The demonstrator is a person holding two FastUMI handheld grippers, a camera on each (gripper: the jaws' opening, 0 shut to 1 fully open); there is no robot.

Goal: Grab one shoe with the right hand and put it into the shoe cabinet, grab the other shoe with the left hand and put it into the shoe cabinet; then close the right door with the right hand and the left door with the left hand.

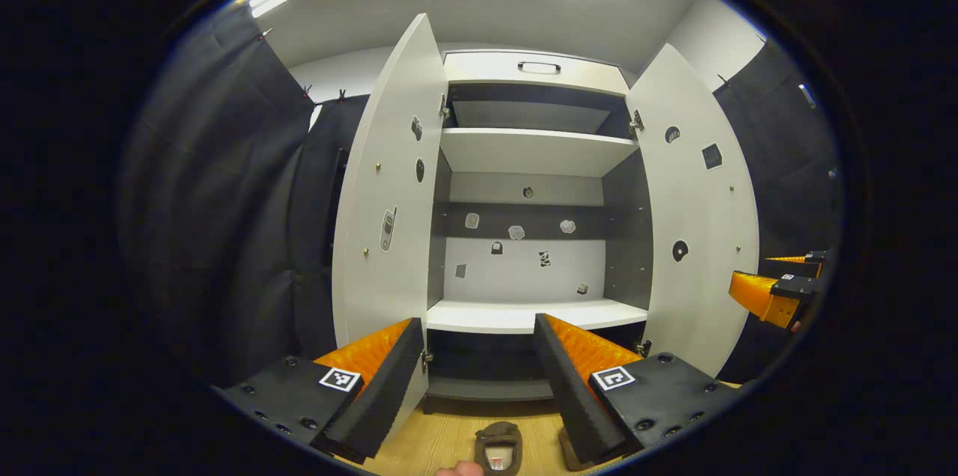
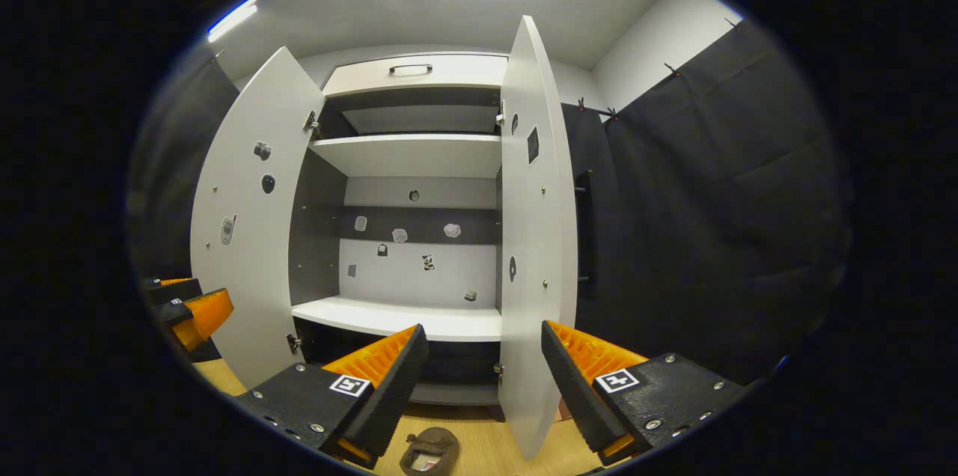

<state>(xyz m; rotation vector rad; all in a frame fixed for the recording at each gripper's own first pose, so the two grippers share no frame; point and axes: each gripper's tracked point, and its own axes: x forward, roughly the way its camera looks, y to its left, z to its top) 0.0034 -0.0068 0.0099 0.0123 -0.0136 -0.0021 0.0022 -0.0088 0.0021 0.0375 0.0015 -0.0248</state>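
Note:
A white shoe cabinet point(image 1: 535, 154) stands in front with both doors wide open, its left door point(image 1: 389, 199) and right door point(image 1: 700, 214) swung outward. One brown shoe point(image 1: 498, 447) lies on the wooden floor just below my open left gripper point(image 1: 477, 322). A second brown shoe point(image 1: 567, 455) peeks out from behind my right-hand finger. In the right gripper view the brown shoe point(image 2: 428, 452) lies below my open right gripper point(image 2: 483, 328), and the right door point(image 2: 535, 221) stands edge-on between its fingers. Both grippers hold nothing.
The white lower shelf point(image 1: 524, 315) and upper shelf point(image 1: 535, 150) carry nothing; small stickers dot the back panel and doors. The other gripper point(image 1: 756, 278) hovers right of the right door. A fingertip point(image 1: 460, 468) shows at the bottom edge. Black cloth walls flank the cabinet.

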